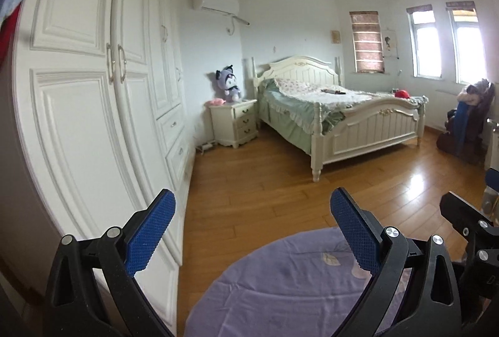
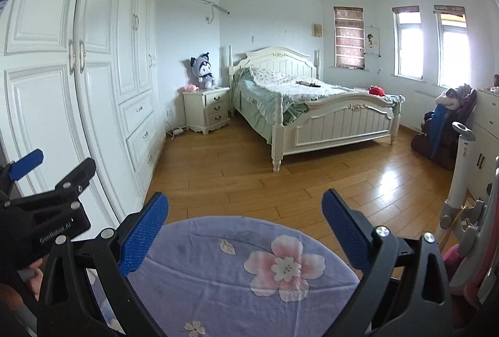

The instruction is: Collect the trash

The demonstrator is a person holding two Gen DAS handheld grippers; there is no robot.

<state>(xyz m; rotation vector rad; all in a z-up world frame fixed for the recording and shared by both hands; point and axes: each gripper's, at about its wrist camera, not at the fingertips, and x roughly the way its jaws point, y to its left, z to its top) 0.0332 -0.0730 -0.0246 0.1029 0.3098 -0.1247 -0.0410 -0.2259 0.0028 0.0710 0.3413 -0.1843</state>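
Wardrobe (image 2: pixel 93 62): white panelled doors filled the room's left wall.
Floor (image 2: pixel 280 181): bare wooden boards; no trash could be made out on them.
Bed (image 2: pixel 312 106): cream frame against the far wall, green skirt, a red item (image 2: pixel 376 90) near its foot.
Lilac floral cloth (image 2: pixel 237 274): round, spread just below both grippers.
Nightstand (image 2: pixel 207 109): left of the bed, carrying a purple plush toy (image 2: pixel 202 70).
Left gripper (image 1: pixel 252 231): jaws stood wide apart, holding nothing.
Right gripper (image 2: pixel 244 231): jaws likewise spread, nothing between its blue pads (image 2: pixel 143 237).
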